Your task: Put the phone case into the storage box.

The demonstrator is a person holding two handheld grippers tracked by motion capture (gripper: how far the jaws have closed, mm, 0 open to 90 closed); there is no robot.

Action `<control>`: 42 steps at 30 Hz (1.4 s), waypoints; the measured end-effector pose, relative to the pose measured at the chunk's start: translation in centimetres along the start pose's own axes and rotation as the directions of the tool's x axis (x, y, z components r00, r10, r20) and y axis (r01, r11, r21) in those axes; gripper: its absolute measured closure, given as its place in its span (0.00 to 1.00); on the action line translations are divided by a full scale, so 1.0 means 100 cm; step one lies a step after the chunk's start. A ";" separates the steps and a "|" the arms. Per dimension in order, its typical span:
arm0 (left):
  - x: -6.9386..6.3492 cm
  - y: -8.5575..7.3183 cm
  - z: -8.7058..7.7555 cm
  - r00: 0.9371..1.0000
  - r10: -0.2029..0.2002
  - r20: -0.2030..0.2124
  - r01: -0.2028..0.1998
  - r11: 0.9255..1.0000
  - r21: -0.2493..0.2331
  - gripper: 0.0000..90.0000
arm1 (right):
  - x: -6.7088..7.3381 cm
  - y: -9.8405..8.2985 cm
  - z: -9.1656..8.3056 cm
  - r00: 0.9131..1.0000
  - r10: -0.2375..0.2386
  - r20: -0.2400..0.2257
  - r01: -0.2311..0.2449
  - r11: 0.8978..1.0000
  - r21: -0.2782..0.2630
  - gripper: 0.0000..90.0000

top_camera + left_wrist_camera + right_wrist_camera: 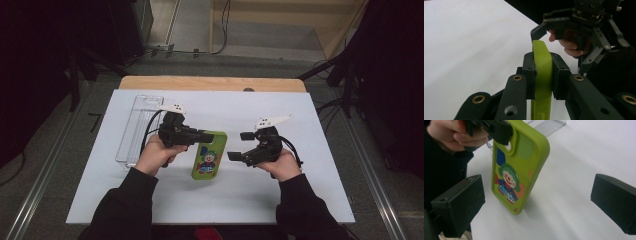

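Observation:
A lime-green phone case (209, 155) with a clown picture on its back hangs tilted over the white table sheet (165, 200). My left gripper (204, 135) is shut on its top end; in the left gripper view both pads clamp the case's thin edge (542, 72). In the right gripper view the case (517, 167) stands on its lower corner, held from above by the other gripper. My right gripper (240, 146) is open, just right of the case, its jaws wide apart and pointing at it (536, 202) with nothing between them.
A clear plastic tray (140, 127) lies at the left of the sheet, behind my left hand. The wooden table edge (210, 82) runs along the back. Cables trail from both grippers. Dark stands and floor surround the table.

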State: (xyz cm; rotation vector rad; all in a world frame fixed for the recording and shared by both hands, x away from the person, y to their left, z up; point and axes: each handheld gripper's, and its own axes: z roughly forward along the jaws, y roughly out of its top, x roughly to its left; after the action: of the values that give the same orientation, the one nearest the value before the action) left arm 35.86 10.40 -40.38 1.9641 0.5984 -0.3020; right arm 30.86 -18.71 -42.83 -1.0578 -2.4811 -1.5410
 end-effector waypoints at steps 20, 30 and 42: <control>-0.006 -0.004 0.010 0.997 0.015 0.079 -0.019 0.999 0.051 0.86 | -0.002 0.007 -0.005 0.996 -0.067 -0.064 0.068 0.998 0.009 0.16; -0.005 -0.004 0.009 0.994 0.029 0.107 -0.035 0.998 0.050 0.86 | 0.001 0.009 0.004 0.988 -0.106 -0.108 0.111 0.993 0.038 0.30; -0.007 -0.005 0.009 0.989 0.060 0.134 -0.067 0.997 0.049 0.86 | -0.001 0.011 0.007 0.976 -0.116 -0.182 0.127 0.991 0.050 0.51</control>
State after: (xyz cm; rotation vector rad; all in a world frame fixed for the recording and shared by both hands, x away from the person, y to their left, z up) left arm 35.04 9.53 -40.82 1.9921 0.4449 -0.4087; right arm 31.81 -17.91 -42.34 -0.7356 -2.4923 -1.5051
